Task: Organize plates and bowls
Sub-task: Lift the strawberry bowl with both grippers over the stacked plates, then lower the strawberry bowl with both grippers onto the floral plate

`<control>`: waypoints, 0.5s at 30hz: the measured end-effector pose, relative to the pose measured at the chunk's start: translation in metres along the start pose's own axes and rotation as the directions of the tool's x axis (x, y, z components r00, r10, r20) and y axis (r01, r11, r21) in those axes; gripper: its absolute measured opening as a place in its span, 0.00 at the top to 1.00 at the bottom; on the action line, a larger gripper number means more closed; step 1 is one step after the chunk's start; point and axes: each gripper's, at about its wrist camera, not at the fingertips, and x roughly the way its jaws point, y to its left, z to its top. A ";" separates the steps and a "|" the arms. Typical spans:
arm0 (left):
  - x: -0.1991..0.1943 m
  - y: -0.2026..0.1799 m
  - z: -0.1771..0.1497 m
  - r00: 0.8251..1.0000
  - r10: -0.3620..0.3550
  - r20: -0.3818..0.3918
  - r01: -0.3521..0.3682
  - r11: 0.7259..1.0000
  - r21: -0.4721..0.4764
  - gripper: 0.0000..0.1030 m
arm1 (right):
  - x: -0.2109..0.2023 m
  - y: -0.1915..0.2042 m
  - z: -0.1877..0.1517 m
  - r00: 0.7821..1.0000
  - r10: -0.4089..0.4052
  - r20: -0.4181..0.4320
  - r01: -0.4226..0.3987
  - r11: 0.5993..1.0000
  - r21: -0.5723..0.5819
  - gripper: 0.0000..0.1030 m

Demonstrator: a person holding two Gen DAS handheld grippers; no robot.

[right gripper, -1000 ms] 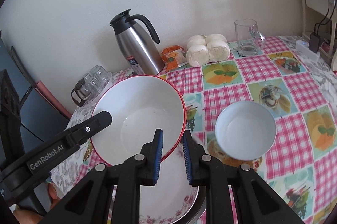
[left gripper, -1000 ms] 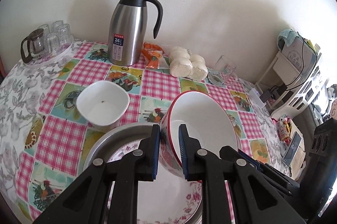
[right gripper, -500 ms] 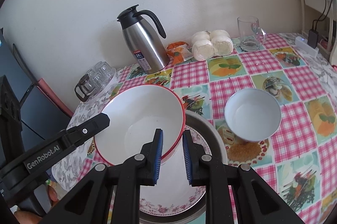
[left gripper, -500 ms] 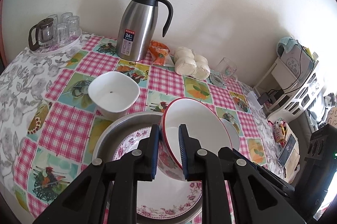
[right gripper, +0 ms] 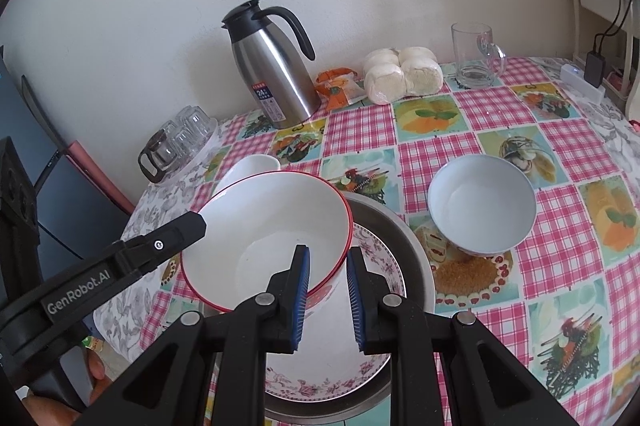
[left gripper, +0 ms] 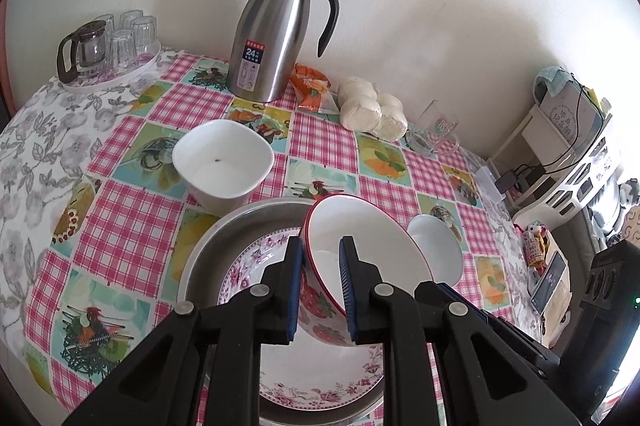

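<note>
- Both grippers are clamped on the same red-rimmed bowl [left gripper: 360,250]: the left gripper [left gripper: 320,286] has its jaws pinching the rim on one side, and the right gripper [right gripper: 328,290] pinches the rim on its own side.
- The bowl is tilted and held above the flowered plate [right gripper: 376,258], which sits inside a metal basin [left gripper: 224,238].
- A square white bowl [left gripper: 223,161] sits just beside the basin, on the checked tablecloth [left gripper: 132,226].
- A round pale bowl [right gripper: 482,203] sits on the other side.
- Near the wall: a steel jug [left gripper: 276,33], buns [right gripper: 402,73] and a glass mug [right gripper: 476,55].
</note>
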 end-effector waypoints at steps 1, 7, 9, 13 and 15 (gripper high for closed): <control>0.001 0.001 0.000 1.000 0.000 -0.003 0.000 1.000 -0.002 0.83 | 0.001 0.000 -0.001 1.000 -0.001 -0.003 0.001 1.000 0.000 0.80; 0.005 0.006 -0.001 1.000 0.004 -0.021 -0.004 1.000 -0.010 0.83 | 0.008 0.001 -0.003 1.000 -0.005 -0.027 0.005 1.000 -0.005 0.80; 0.007 0.007 -0.002 1.000 0.004 -0.028 -0.004 1.000 -0.009 0.83 | 0.010 0.001 -0.004 0.999 -0.007 -0.033 0.007 1.000 -0.003 0.80; 0.012 0.006 -0.003 0.997 -0.055 -0.045 0.054 0.998 -0.014 0.86 | 0.013 -0.001 -0.005 0.999 -0.012 -0.044 0.012 1.000 0.000 0.80; 0.015 -0.001 -0.005 0.977 -0.201 -0.069 0.198 0.979 -0.051 0.86 | 0.014 0.000 -0.005 0.994 0.101 -0.046 -0.100 0.995 0.017 0.85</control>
